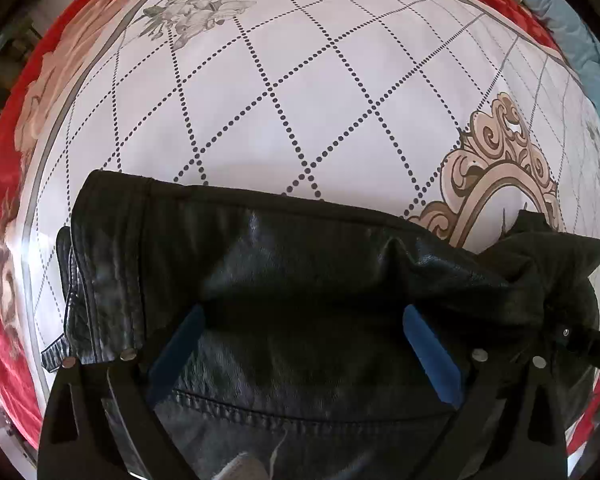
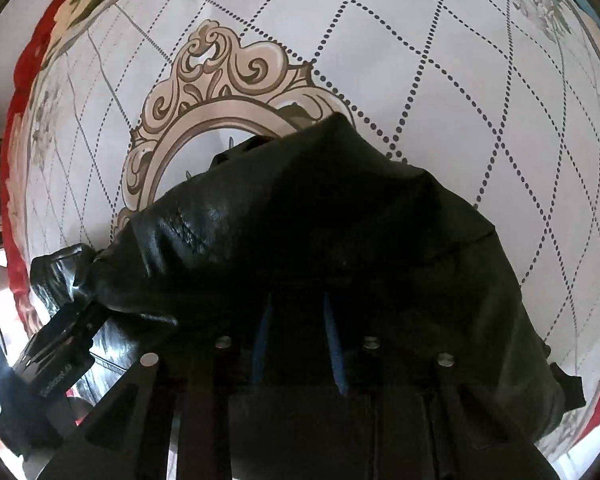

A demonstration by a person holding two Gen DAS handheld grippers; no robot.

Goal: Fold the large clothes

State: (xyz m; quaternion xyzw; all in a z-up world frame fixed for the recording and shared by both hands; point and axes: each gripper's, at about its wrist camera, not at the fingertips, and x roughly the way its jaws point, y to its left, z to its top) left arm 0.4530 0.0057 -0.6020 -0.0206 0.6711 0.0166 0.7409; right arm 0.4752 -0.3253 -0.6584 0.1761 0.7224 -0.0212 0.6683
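My left tool is spread wide, blue pads apart w/ the black leather jacket lying between them, not pinched. My right tool is clamped on a jacket fold, pads nearly together. Jacket sits bunched on the bed's white quilted cover, over the beige scroll print

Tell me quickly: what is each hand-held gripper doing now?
Left hand-held gripper: open, over the black leather jacket.
Right hand-held gripper: nearly closed; grip cannot be told.
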